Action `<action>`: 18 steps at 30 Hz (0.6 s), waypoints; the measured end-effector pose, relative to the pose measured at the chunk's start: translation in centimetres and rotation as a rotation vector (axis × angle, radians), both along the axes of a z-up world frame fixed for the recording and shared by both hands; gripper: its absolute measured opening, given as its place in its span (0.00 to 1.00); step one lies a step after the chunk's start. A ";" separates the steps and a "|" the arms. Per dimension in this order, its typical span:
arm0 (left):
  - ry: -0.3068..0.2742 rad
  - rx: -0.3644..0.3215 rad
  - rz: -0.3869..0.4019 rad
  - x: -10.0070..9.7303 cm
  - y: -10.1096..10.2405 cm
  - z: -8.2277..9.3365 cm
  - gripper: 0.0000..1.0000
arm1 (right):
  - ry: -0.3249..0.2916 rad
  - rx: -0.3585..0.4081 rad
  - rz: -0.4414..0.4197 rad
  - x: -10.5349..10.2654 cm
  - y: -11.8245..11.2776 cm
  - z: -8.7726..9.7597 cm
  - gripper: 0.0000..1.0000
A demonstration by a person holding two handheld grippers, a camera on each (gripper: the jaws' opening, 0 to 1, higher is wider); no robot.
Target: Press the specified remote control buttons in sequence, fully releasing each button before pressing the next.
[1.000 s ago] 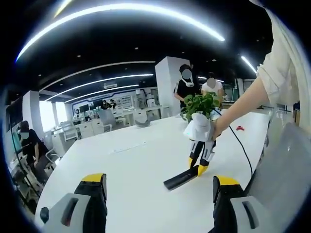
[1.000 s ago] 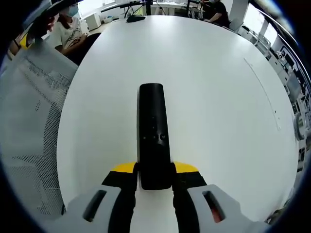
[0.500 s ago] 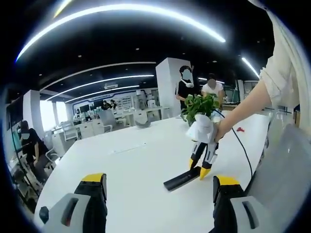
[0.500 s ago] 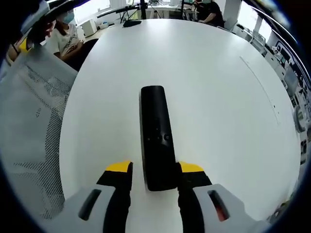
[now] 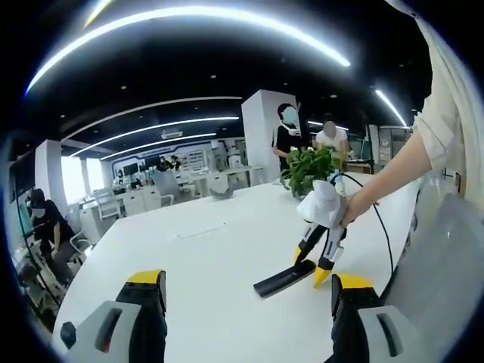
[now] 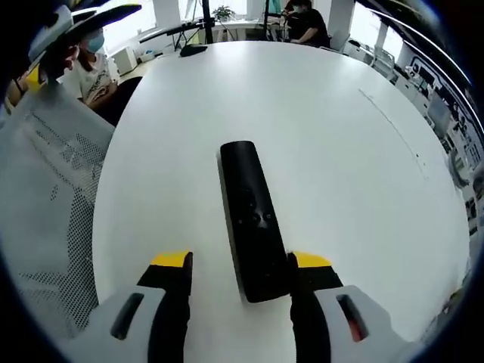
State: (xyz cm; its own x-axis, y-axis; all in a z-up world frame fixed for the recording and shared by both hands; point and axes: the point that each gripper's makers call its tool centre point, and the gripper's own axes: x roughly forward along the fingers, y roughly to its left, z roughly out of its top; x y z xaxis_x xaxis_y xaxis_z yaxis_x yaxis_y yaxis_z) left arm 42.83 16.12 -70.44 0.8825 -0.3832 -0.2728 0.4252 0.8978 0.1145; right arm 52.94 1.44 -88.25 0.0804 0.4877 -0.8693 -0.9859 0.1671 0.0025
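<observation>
The black remote control (image 6: 253, 219) lies flat on the white tabletop (image 6: 340, 151), and everything here is told from it. To its left, in the left gripper view, the left hand-held gripper (image 5: 249, 291) waits with its jaws wide and nothing in them, well back from the remote. Right at the remote's near end, the right hand-held gripper (image 6: 240, 265) has its yellow-tipped jaws spread wide, one on each side of the remote, holding nothing (the buttons sit just ahead of the tips). If a jaw bumps the remote's side, it could slide or spin away. A jaw tip coming down crooked might hit two buttons together, or the wrong one. Beyond the remote stands a potted plant (image 5: 310, 162).
</observation>
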 end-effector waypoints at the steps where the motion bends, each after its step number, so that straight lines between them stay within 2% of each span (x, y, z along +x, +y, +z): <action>1: 0.001 0.000 0.000 0.0 0.0 0.0 0.94 | -0.007 0.006 -0.013 0.1 0.0 0.0 0.58; 2: 0.001 0.000 0.000 0.0 0.0 0.0 0.94 | -0.009 0.006 -0.066 0.5 -0.3 0.0 0.61; 5: 0.002 0.001 0.000 0.0 0.0 -0.1 0.94 | 0.005 0.018 -0.113 0.7 -0.7 -0.4 0.75; 8: 0.002 0.000 0.001 0.0 0.1 -0.1 0.94 | 0.005 0.053 -0.145 0.6 -0.6 -0.2 0.79; 13: 0.005 0.000 -0.001 0.0 0.0 -0.2 0.94 | 0.029 0.135 -0.257 0.7 -0.3 0.1 0.89; 15: 0.005 0.003 -0.005 0.0 0.0 -0.2 0.94 | 0.048 0.189 -0.316 0.9 -0.1 0.5 0.93; 18: 0.007 0.002 -0.004 0.0 -0.1 -0.2 0.94 | 0.044 0.235 -0.364 1.3 -0.3 1.2 0.97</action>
State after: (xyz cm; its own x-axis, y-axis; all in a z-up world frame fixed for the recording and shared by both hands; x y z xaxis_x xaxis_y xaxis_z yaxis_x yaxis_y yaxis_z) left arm 42.87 16.04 -70.63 0.8788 -0.3865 -0.2798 0.4300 0.8957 0.1133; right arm 54.26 1.19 -87.05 0.2494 0.6193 -0.7445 -0.8609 0.4939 0.1225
